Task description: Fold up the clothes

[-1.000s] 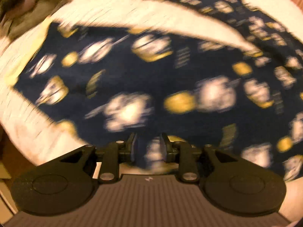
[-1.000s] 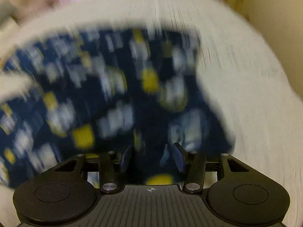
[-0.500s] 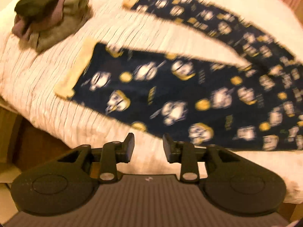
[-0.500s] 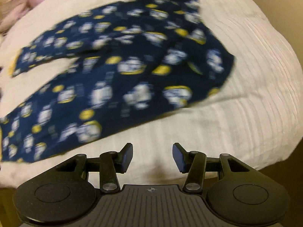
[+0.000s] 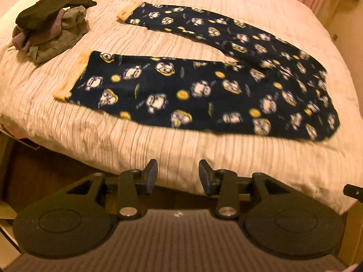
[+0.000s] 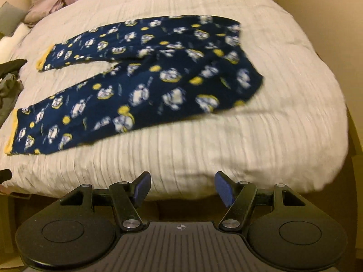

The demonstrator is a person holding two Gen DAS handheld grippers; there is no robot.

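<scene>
At far left a pile [image 5: 50,25] is set aside. Your trousers [image 5: 204,86] lie spread on the bed [image 5: 158,149], legs apart, ready for folding. Left gripper [image 5: 178,175] and right gripper [image 6: 182,187] have just been opening, holding nothing.

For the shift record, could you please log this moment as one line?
pajama pants: flat on bed | left claw: open, empty | right claw: open, empty
</scene>
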